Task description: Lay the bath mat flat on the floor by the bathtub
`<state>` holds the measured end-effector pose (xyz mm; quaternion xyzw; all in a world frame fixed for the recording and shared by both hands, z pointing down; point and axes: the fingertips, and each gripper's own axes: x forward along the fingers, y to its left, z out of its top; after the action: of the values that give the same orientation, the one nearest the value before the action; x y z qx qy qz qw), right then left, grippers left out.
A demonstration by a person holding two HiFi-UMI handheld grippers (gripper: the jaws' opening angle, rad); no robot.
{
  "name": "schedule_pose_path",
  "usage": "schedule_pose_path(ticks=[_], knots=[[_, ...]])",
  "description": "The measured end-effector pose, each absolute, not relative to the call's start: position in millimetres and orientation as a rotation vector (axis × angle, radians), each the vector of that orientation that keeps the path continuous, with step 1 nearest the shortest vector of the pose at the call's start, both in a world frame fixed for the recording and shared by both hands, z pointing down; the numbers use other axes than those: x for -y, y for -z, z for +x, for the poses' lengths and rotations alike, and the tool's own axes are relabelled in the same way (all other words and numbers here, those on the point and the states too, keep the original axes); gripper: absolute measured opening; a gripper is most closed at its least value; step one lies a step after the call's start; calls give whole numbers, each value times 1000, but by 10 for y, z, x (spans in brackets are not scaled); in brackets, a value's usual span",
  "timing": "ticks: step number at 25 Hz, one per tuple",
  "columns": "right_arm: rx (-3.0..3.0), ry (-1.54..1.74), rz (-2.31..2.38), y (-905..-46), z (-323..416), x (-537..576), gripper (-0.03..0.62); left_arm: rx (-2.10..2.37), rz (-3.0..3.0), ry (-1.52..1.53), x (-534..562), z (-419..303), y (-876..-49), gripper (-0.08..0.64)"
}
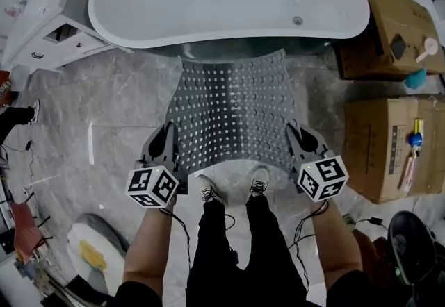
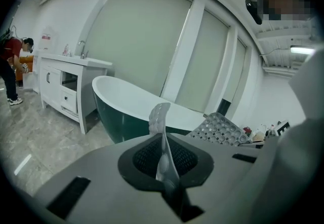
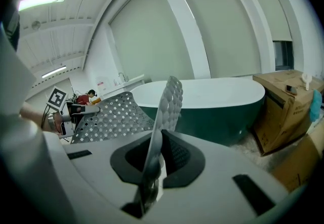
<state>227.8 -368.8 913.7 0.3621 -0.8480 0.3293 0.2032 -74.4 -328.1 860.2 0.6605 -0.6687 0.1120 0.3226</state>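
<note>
Bath mat [image 1: 229, 108] reaches the bathtub [image 1: 229, 0] at 12 o'clock; floor contact there is unclear. Left gripper [image 1: 169, 133] and right gripper [image 1: 294, 133], angled downward, each clamp a near corner.

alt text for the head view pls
The left gripper and right gripper each clamp a near corner of a perforated bath mat, spread over the grey marbled floor before a white bathtub. Cardboard boxes stand at right.

The bath mat [image 1: 229, 114] is a grey, see-through sheet dotted with rows of holes; I hold it by its two near corners, bowed between them, its far edge close by the white bathtub [image 1: 229, 0]
</note>
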Motion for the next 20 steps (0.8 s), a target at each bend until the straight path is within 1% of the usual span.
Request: schedule_pose_path(ticks=[2, 3, 4, 5, 6, 9, 10, 11, 13, 20], knots=[[2348, -927, 1015, -9414, 2273, 3628, 29, 1743, 1737, -313, 3260, -764, -8866, 32], [2347, -924, 1020, -9431, 2241, 3593, 29, 1744, 1743, -316, 3231, -802, -8872, 32], [2350, -917, 1027, -9304, 2182, 3518, 29, 1746, 1750, -317, 3154, -864, -8736, 32], [2358, -902, 1036, -8981, 2091, 3402, 29, 1750, 1763, -313, 3027, -954, -8414, 32], [2373, -873, 1050, -8441, 1968, 3264, 29, 1757, 1786, -301, 2867, -1075, -7887, 32], [2446, -717, 1102, -6227, 1507, 2894, 29, 1799, 1893, -220, 2394, -1536, -5767, 32], [2461, -679, 1109, -5713, 1378, 2784, 29, 1810, 1916, -205, 2260, -1671, -5272, 32], [2467, -658, 1109, -5442, 1286, 2696, 29, 1815, 1928, -203, 2160, -1774, -5008, 32], [2464, -651, 1105, -5471, 1210, 2638, 29, 1814, 1939, -211, 2100, -1883, -5052, 32], [2455, -640, 1095, -6561, 1137, 2769, 29, 1816, 1947, -223, 2234, -2127, -6244, 32]])
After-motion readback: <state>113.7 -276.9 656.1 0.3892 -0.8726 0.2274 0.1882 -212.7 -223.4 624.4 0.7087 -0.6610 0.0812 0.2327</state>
